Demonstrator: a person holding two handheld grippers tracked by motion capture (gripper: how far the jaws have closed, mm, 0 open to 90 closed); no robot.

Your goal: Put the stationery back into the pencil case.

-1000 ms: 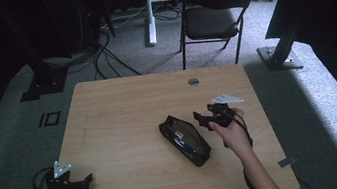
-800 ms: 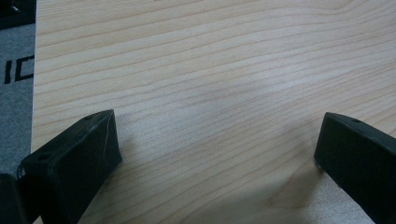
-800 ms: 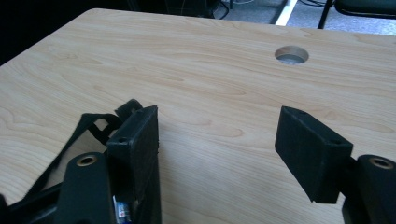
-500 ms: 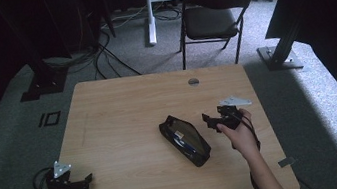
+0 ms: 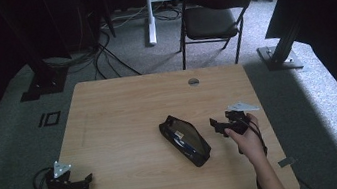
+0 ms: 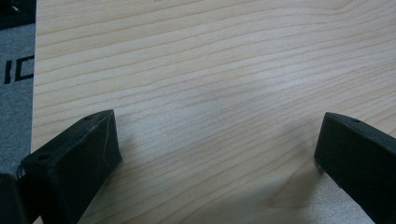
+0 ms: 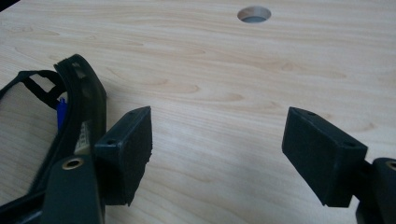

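Observation:
An open black pouch (image 5: 185, 140) lies slantwise in the middle of the wooden table (image 5: 123, 111), with a blue item and a label inside. My right gripper (image 5: 218, 126) hovers just right of it, apart from it. Its jaws have just been opening and hold nothing. In the right gripper view the pouch's rim (image 7: 77, 88) stands left of my right gripper (image 7: 217, 140), over bare wood. My left gripper (image 5: 86, 180) rests at the table's near left corner. In the left gripper view my left gripper (image 6: 219, 135) is open over bare wood.
A round cable hole (image 5: 193, 81) sits near the table's far edge, also seen as the hole (image 7: 253, 14) ahead of the right jaws. A black chair (image 5: 212, 12) stands beyond the table. Cables and black stand feet lie on the grey carpet at far left.
My right hand has drifted right and a little toward the near edge, away from the pouch, and its jaws stand wider. The left hand and the pouch have stayed put.

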